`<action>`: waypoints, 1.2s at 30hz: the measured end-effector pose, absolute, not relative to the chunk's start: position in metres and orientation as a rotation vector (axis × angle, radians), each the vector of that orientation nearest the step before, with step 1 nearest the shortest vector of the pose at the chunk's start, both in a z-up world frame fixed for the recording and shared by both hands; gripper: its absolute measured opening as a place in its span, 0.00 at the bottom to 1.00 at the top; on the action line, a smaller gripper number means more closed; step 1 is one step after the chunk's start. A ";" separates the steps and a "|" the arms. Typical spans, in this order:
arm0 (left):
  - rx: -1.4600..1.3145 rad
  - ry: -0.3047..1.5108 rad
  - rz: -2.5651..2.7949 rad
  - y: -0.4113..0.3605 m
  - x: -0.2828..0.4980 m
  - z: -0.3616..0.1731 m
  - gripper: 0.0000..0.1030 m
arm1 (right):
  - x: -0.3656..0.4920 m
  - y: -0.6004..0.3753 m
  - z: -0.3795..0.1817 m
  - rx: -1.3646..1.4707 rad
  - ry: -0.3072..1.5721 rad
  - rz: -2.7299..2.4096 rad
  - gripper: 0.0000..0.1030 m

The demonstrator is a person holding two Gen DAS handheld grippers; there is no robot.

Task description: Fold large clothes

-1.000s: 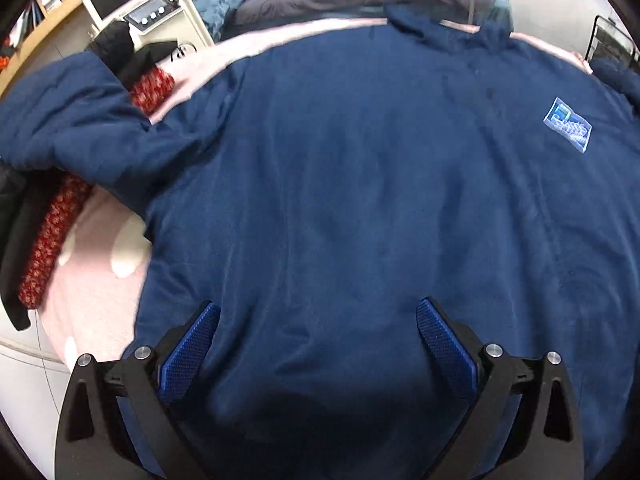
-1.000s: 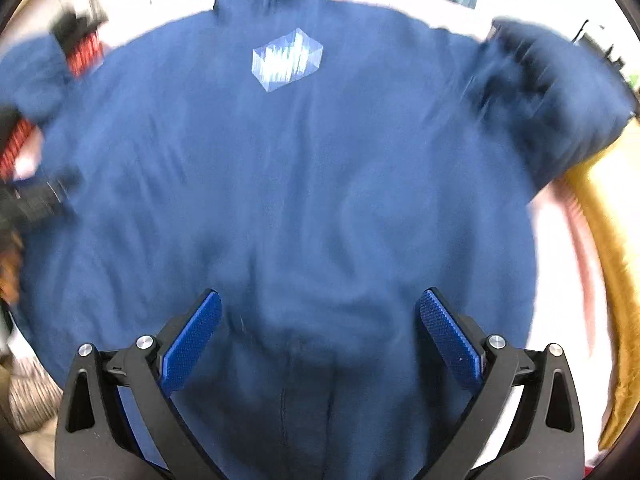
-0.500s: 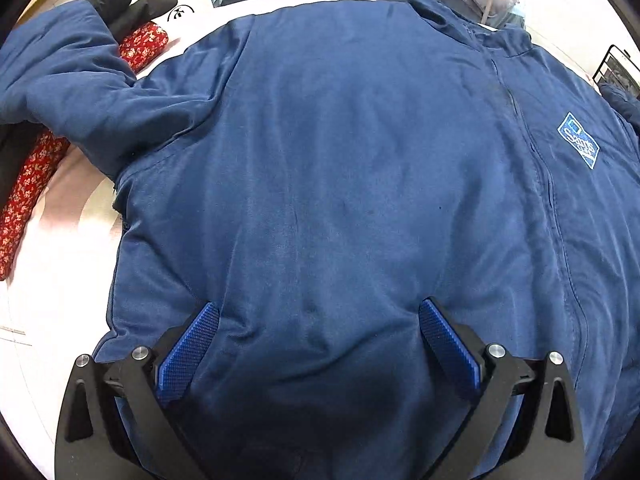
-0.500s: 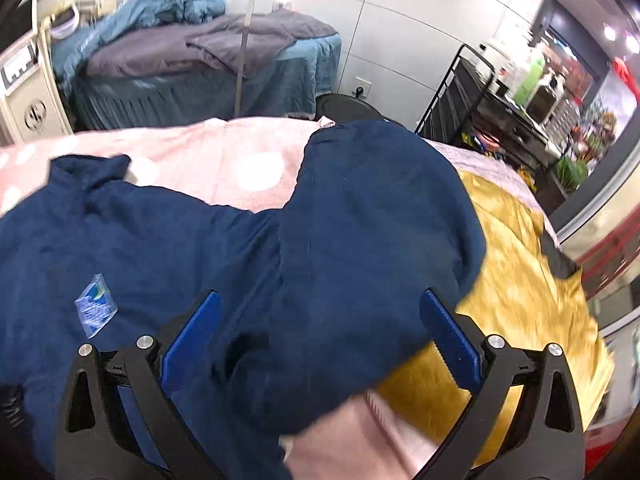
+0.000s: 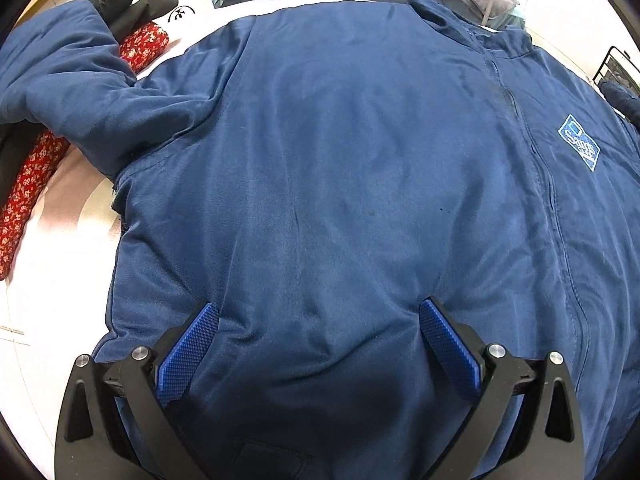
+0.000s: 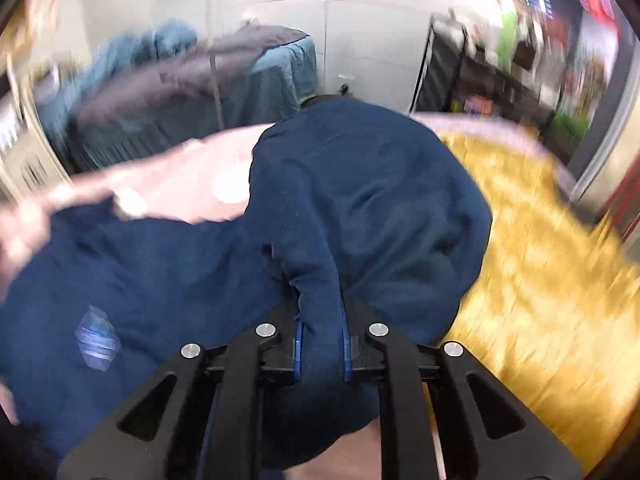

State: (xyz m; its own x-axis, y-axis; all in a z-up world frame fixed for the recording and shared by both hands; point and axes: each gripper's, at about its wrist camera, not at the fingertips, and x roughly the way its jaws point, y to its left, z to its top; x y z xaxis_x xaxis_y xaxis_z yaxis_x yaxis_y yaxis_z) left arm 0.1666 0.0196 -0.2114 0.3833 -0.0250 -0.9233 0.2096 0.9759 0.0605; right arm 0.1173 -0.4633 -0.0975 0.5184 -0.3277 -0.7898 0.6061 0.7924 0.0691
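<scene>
**Q:** What does the garment look like, and where does it lie?

**A:** A large navy-blue zip-front work jacket point(image 5: 340, 184) lies front-up and spread flat on a pale pink, white-spotted bed cover point(image 5: 60, 240). Its cloth is smooth and faintly glossy, padded, softly creased. A diamond-shaped blue-and-white chest badge point(image 5: 580, 147) sits beside the zip. One sleeve bends over a red floral-print cloth point(image 5: 28, 188).

**Q:** And the tools?

**A:** The left gripper point(image 5: 318, 320) rests low on the jacket body near the hem, its ribbed blue rubber pads point(image 5: 188, 354) spread wide with nothing between them. The right gripper point(image 6: 322, 344) has its fingers pressed together on a ridge of the jacket's other sleeve point(image 6: 368, 216), which bunches up in a rounded hump above them.

**Q:** What surrounds it?

**A:** A shiny mustard-gold fabric point(image 6: 532, 280) lies beside that sleeve, blurred. Behind stands a table draped in teal cloth point(image 6: 276, 80), heaped with grey garments.
</scene>
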 end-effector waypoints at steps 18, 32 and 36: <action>0.044 1.146 -0.156 0.038 0.164 -0.191 0.94 | 0.104 -0.276 -0.069 0.307 0.820 0.360 0.16; 0.022 1.075 -0.246 0.018 0.170 -0.171 0.94 | 0.075 -0.311 -0.155 0.398 0.924 -0.113 0.18; 0.017 1.030 -0.351 -0.005 0.180 -0.154 0.94 | 0.057 -0.336 -0.143 0.570 0.835 -0.143 0.18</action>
